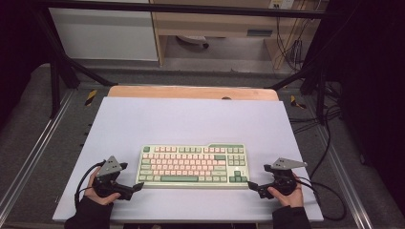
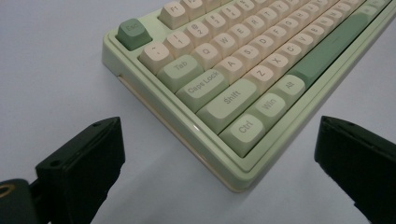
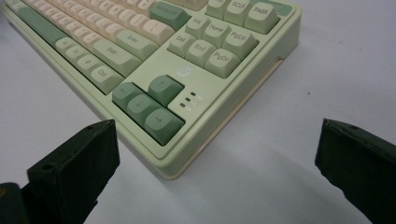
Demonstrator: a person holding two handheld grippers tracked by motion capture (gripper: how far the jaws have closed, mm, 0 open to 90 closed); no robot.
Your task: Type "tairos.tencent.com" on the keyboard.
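Keyboard work is about to begin: a pale green plastic keyboard with cream and dark green keys (image 1: pixel 193 165) lies flat on the white table sheet (image 1: pixel 191 119), in the near half, a little right of the middle. Its long axis runs left to right across the table.

The left gripper (image 1: pixel 139 186) sits just beside the near left corner of the keyboard, and the right gripper (image 1: pixel 250 183) sits just beside the near right corner. Both point inward, toward each other, so the keyboard lies between them along its long axis. Each one seems equally near to its own corner.

In the left gripper view the black jaws stand wide apart, and the corner with the Ctrl key (image 2: pixel 246 126) is between them but not touched. In the right gripper view the jaws are also spread wide and empty, with the arrow keys (image 3: pixel 148 105) corner just ahead of them.

The coming move probably depends on both grippers going inward to take the two short ends together.
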